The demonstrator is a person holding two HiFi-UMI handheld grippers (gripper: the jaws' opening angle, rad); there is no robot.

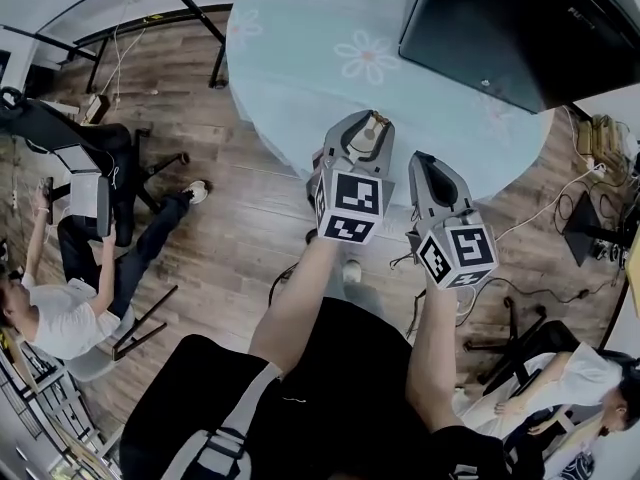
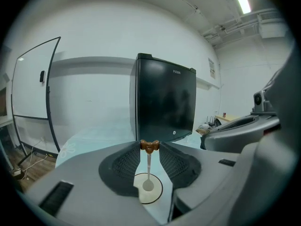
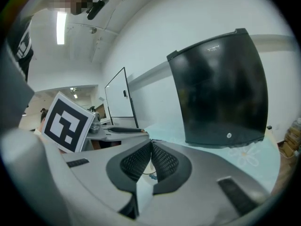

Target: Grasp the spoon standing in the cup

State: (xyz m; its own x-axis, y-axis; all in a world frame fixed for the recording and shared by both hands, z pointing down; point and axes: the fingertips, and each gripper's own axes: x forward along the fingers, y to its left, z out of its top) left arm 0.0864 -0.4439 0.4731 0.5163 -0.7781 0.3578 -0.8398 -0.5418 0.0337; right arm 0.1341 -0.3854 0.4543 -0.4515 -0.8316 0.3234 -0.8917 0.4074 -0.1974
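Note:
A spoon (image 2: 149,167) with a brown bow-shaped handle end stands upright in a white cup (image 2: 158,192), which I see from above in the left gripper view. My left gripper (image 2: 149,147) has its two jaws pressed against the sides of the bow end, one on each side. The head view shows the same gripper (image 1: 367,126) over the near edge of the pale blue table (image 1: 300,58), with the spoon (image 1: 372,134) between its jaws and the cup hidden below. My right gripper (image 1: 425,165) hovers just to its right, jaw tips touching (image 3: 151,143), nothing between them.
A large black box (image 1: 510,28) stands at the table's far right, straight ahead of both grippers (image 2: 164,102) (image 3: 216,93). A whiteboard (image 2: 33,79) stands to the left. People sit on chairs on the wooden floor at left (image 1: 60,318) and lower right (image 1: 580,378). Cables lie on the floor.

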